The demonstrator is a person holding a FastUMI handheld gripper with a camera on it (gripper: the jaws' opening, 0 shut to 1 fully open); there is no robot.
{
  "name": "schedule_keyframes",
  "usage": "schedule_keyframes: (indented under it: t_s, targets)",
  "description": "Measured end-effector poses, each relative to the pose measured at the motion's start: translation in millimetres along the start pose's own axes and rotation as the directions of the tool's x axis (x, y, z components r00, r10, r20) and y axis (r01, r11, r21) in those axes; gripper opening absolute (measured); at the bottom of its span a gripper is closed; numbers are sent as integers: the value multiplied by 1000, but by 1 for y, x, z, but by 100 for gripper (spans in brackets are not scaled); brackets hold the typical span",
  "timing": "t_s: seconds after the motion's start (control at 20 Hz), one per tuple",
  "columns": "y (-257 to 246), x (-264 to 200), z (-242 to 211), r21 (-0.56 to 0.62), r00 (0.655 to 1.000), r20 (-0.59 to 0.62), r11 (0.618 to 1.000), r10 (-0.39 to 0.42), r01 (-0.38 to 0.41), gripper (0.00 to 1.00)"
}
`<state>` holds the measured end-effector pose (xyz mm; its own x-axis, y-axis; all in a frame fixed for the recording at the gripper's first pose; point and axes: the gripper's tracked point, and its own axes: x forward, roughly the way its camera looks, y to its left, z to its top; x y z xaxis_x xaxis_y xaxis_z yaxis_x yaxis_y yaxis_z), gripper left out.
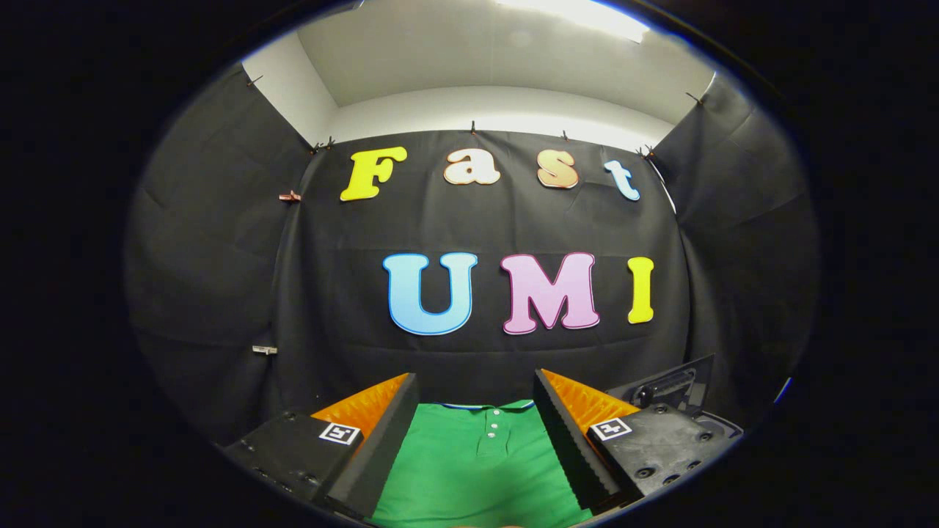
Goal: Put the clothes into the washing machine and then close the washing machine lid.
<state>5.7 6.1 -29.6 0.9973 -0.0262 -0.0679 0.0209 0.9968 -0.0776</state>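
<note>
Gripper view looks along the two fingers (475, 411), which are spread wide apart and hold nothing. A green shirt (477, 469) with small white buttons lies flat between the fingers and just ahead of them. I think the shirt is light, soft and floppy, so it will droop and bunch when lifted. A good place to pinch is a thick fold near the buttons. A dark part, maybe the washing machine (671, 389), sits beyond the right finger.

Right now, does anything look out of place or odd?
Nothing stands out. The green shirt lies flat between the open gripper fingers, collar and buttons toward the wall. A dark lid-like part sits beyond the right finger.
</note>
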Motion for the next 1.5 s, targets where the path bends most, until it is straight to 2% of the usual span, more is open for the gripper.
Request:
schedule_keyframes:
  t_s: [0.3,0.6,0.75,1.0,1.25,1.35,1.5]
  targets:
    - [-3,8,0,-6,1000,-16,1000,-9,9,98]
    - [-9,9,-22,-71,995,-99,997,-5,-2,98]
    - [-8,12,-24,-57,994,-112,998,4,-11,97]
    - [-18,21,-27,-51,990,-137,998,-43,37,97]
    - [-35,36,-39,-41,965,-252,997,-77,69,97]
    - [-40,41,-36,-28,964,-252,997,-83,78,97]
    - [-34,46,-33,-43,965,-258,998,-56,46,97]
